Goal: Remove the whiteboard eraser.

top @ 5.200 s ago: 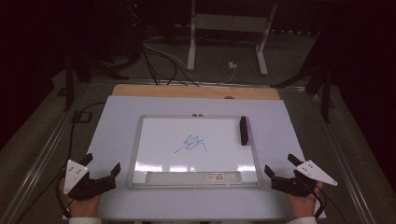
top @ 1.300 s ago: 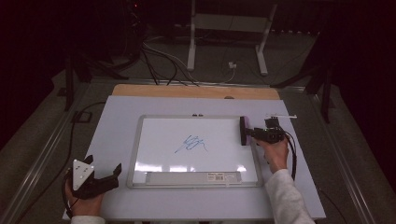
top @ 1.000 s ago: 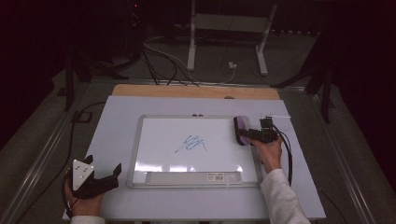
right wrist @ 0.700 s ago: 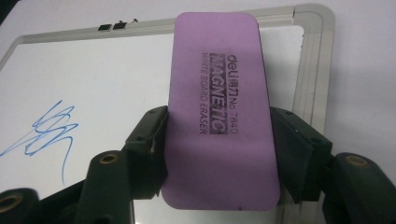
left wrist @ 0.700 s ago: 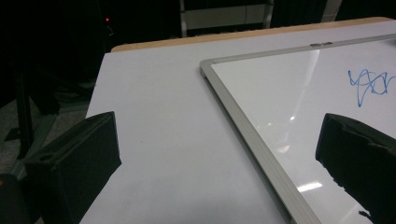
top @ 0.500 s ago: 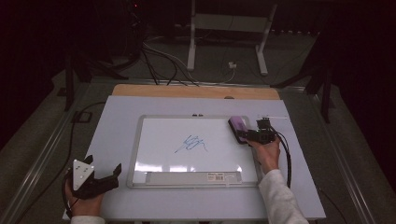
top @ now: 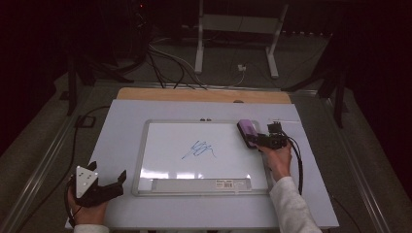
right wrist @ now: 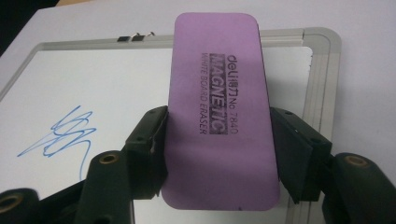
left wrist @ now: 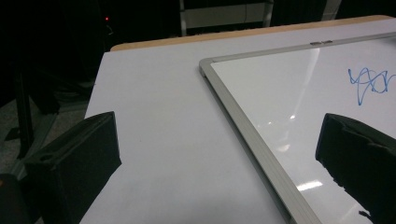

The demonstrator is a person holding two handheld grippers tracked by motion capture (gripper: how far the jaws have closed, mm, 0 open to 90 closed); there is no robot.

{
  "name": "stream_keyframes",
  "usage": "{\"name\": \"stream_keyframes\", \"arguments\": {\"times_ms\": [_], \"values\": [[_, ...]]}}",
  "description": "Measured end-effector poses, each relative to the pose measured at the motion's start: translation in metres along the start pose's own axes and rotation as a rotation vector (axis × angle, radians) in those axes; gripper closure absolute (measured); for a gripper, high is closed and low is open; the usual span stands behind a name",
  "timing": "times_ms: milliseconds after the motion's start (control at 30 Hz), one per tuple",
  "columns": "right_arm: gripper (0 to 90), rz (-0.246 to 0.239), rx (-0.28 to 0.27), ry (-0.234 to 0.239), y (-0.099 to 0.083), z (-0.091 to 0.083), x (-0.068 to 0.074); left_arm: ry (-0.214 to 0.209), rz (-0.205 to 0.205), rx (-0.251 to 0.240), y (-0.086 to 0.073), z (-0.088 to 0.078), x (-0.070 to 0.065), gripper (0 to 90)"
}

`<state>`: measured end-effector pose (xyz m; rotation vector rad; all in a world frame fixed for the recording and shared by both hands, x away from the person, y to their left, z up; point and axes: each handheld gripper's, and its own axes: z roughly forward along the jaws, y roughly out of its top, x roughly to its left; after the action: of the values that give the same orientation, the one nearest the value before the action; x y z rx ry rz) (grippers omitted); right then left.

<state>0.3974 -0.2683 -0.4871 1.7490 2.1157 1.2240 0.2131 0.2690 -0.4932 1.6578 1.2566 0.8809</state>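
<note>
High view: right hand-held gripper (top: 256, 139) clamps purple eraser (top: 247, 132), now tilted over the whiteboard (top: 170, 145)

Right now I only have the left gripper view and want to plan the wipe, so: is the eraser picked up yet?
Observer: Yes. The right gripper is shut on the purple eraser, jaws on its long sides.
Operator: Where is it over the board?
Observer: Near the whiteboard frame's far right corner, in the high view.
Operator: Anything printed on it?
Observer: Its face reads "MAGNETIC WHITE BOARD ERASER".
Operator: And the scribble?
Observer: The blue scribble sits mid-board, to the eraser's left in the high view.
</note>
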Motion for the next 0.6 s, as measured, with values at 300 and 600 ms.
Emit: {"name": "stream_keyframes", "arguments": {"times_ms": [300, 600], "values": [[40.9, -0.024, -0.011, 0.018, 0.002, -0.004, 0.007, 0.001, 0.001, 0.000, 0.000, 0.000, 0.000, 0.6], [40.9, -0.051, -0.021, 0.031, 0.003, -0.005, 0.015, 0.001, 0.001, 0.000, 0.000, 0.000, 0.000, 0.6]]}}
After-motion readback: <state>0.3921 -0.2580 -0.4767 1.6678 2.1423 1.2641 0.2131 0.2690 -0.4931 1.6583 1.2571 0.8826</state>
